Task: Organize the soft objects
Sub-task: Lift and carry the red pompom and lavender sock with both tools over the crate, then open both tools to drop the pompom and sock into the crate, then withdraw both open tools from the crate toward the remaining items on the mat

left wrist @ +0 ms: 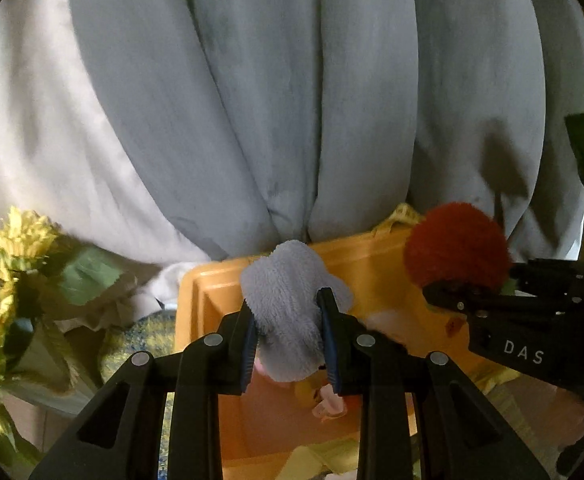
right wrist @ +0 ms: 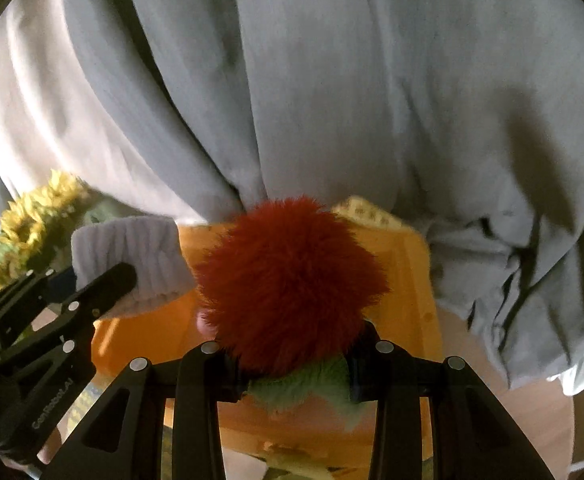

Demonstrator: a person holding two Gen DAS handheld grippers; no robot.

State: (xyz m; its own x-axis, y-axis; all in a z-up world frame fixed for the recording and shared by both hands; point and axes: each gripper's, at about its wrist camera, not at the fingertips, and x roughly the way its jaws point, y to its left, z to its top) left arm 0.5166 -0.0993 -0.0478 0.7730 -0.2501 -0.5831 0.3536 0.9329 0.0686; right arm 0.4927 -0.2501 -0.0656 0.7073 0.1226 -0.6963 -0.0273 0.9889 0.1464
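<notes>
Two grippers [left wrist: 288, 332] [right wrist: 292, 364], two plush toys [left wrist: 288, 308] [right wrist: 292, 276], one orange bin [left wrist: 212, 292], perhaps several sunflowers [left wrist: 16, 236]

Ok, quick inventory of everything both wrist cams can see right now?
grey fuzzy sock: one, pale grey, clamped in the left gripper above the bin
red fluffy toy: one, red with a green base, clamped in the right gripper above the bin
orange bin: one, orange, below both grippers, small soft items blurred inside
sunflowers: one bunch, yellow and green, left of the bin
curtain: one, grey, gathered behind the bin
left gripper: one, black, shut on the sock
right gripper: one, black, shut on the toy
</notes>
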